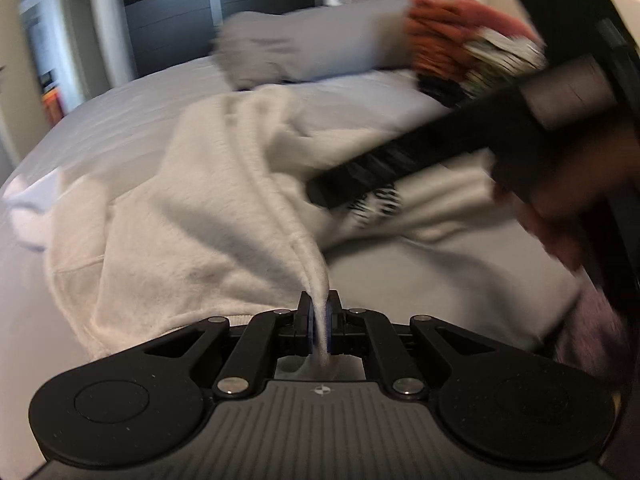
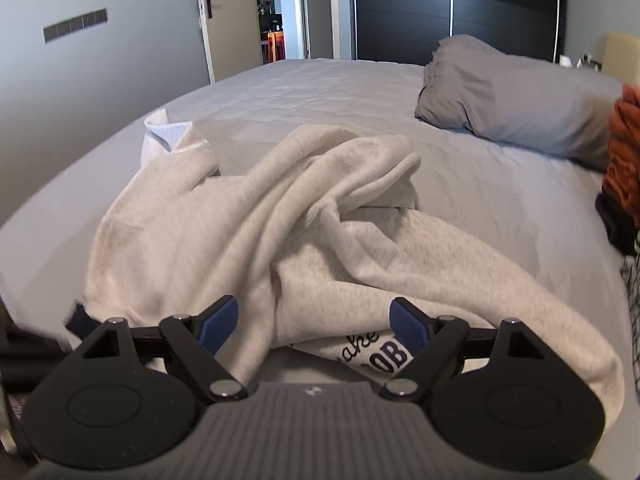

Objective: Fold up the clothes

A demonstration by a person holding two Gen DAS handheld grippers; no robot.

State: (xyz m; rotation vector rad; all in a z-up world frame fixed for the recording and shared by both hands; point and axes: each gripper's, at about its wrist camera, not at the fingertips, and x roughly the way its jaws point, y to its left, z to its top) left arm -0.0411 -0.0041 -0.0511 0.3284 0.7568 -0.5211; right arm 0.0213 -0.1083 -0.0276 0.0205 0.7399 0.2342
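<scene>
Left hand-held gripper: pads pressed together on a pinched ridge of the cream sweatshirt, the fabric drawn taut toward it. Right hand-held gripper: fingers spread wide, nothing clamped — a rumpled fold of the sweatshirt lies between them. The garment sits crumpled on the bed. Beyond it, a grey pillow — orange clothing at the far right.

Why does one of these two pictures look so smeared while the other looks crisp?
Left wrist view: motion blur streaks the grey pillow and orange clothes, though the left gripper, pinching the cream sweatshirt, stays sharp. Right wrist view: crisp; the sweatshirt's print shows clearly; fisheye bends the bed.
</scene>
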